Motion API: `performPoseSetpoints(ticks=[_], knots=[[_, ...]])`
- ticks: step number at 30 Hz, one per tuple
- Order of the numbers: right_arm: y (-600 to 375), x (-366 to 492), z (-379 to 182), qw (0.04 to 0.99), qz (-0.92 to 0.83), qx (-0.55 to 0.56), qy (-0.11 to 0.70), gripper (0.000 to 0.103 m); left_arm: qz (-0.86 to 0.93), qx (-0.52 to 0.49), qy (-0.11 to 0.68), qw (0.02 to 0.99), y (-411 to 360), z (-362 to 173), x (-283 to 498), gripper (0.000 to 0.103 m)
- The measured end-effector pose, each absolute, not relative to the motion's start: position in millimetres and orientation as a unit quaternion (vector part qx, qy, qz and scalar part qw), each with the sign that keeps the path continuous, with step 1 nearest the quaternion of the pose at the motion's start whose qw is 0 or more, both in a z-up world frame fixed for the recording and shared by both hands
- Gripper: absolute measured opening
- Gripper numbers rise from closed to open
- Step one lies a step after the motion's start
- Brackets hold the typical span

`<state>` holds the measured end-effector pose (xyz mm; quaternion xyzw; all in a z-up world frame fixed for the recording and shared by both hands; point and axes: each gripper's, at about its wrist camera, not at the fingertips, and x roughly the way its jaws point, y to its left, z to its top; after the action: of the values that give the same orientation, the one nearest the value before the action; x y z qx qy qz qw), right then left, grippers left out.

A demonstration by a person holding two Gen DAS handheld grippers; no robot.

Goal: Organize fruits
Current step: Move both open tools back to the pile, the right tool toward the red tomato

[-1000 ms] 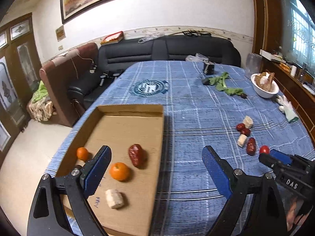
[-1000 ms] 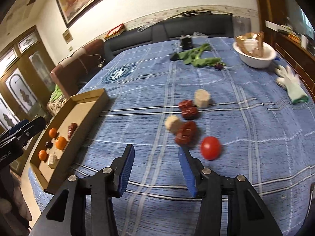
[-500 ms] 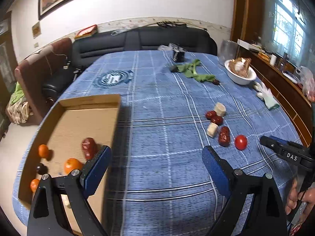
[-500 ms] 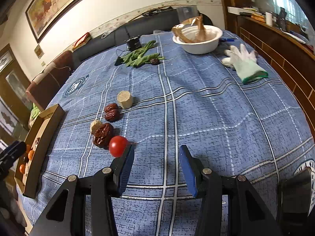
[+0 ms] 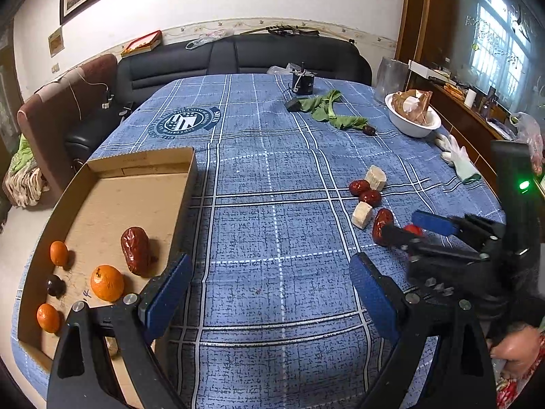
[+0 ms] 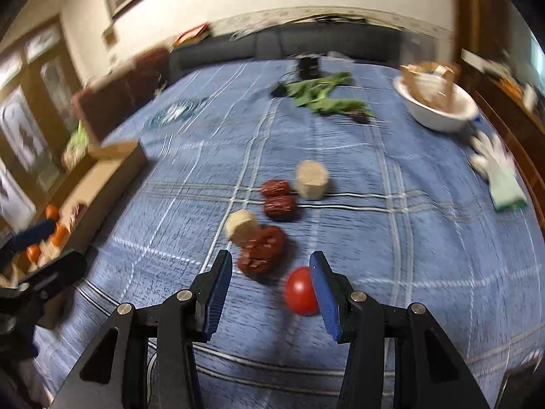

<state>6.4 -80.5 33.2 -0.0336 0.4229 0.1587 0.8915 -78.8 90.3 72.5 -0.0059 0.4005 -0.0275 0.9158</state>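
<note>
Right gripper (image 6: pixel 270 281): jaws spread, low over the tablecloth; the red tomato (image 6: pixel 301 291) sits just inside the right finger (image 6: pixel 325 298), not pinched.
Left gripper (image 5: pixel 269 286): jaws spread wide, nothing between them, beside the box's near corner.
Loose fruit: wrinkled date (image 6: pixel 262 250) just left of the tomato; two smaller dates (image 6: pixel 278 197) and two pale cut chunks (image 6: pixel 241 225) beyond.
Cardboard box (image 5: pixel 143 170): holds one date (image 5: pixel 135 250), three oranges (image 5: pixel 107 283), one small dark fruit (image 5: pixel 55 285).
Writing: round crest printed on the tablecloth (image 5: pixel 282 156), lettering too small to read; ink mark on the box floor, illegible.
Farther off: greens (image 5: pixel 328 112), white bowl (image 5: pixel 410 124), glove (image 5: pixel 460 156).
</note>
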Motion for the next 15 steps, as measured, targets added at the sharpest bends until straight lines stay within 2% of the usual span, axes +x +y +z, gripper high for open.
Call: performPoseSetpoints(ticks=[3,6,15], knots=[[-74,10,27,0.892,0.138,-0.082,0.422,0.054,-0.027,-0.008,0.403,0.915,91,71,-78,0.093],[-95,21,22,0.893,0.086,-0.08,0.434,0.054,-0.028,-0.012,0.404,0.914,94,70,-79,0.093],[-186,25,24,0.893,0.044,0.058,0.444,0.055,-0.042,-0.022,0.415,0.909,92,63,-74,0.093]])
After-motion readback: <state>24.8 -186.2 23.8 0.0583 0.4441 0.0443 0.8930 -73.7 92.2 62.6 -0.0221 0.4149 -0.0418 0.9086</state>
